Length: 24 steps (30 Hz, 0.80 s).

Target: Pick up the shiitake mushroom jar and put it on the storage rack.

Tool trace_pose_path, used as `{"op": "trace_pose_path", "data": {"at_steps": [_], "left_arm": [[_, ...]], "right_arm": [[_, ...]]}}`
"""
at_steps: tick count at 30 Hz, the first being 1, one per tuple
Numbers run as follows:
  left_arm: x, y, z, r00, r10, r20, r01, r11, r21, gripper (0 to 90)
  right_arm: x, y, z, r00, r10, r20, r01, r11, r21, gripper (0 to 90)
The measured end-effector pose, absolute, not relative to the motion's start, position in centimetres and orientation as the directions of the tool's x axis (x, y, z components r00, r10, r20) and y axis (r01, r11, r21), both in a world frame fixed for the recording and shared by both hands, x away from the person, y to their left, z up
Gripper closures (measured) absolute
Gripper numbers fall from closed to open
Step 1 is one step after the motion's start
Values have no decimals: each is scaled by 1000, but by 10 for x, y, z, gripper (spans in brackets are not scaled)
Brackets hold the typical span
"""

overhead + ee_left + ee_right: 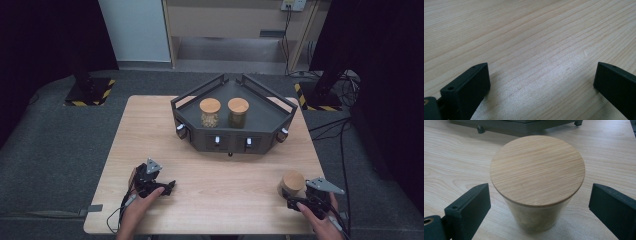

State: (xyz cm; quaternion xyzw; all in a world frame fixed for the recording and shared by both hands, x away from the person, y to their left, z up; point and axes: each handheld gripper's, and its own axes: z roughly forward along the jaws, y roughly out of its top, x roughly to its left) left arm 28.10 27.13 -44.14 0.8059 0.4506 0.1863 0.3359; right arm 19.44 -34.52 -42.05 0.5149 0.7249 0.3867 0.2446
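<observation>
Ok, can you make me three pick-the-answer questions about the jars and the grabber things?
1. Where is the jar nearest the right gripper?
A. on the table
B. in the dark tray
C. on the floor

2. How many jars stand in the dark tray?
A. one
B. two
C. four

3. How do the right gripper's jaws stand?
A. shut tight
B. apart, either side of the jar
C. squeezing the lid

Answers: 1 A, the jar sits on the wood. 2 B, two lidded jars show in the high view. 3 B, gaps show between jaws and jar.
</observation>
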Motion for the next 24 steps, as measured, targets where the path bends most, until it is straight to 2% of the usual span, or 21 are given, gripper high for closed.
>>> {"op": "trace_pose_path", "data": {"at_steps": [24], "left_arm": [[281,271,-441,524,851,-2,601,-368,709,0]], "right_arm": [[206,-339,-429,-336,940,48,559,159,814,80]]}}
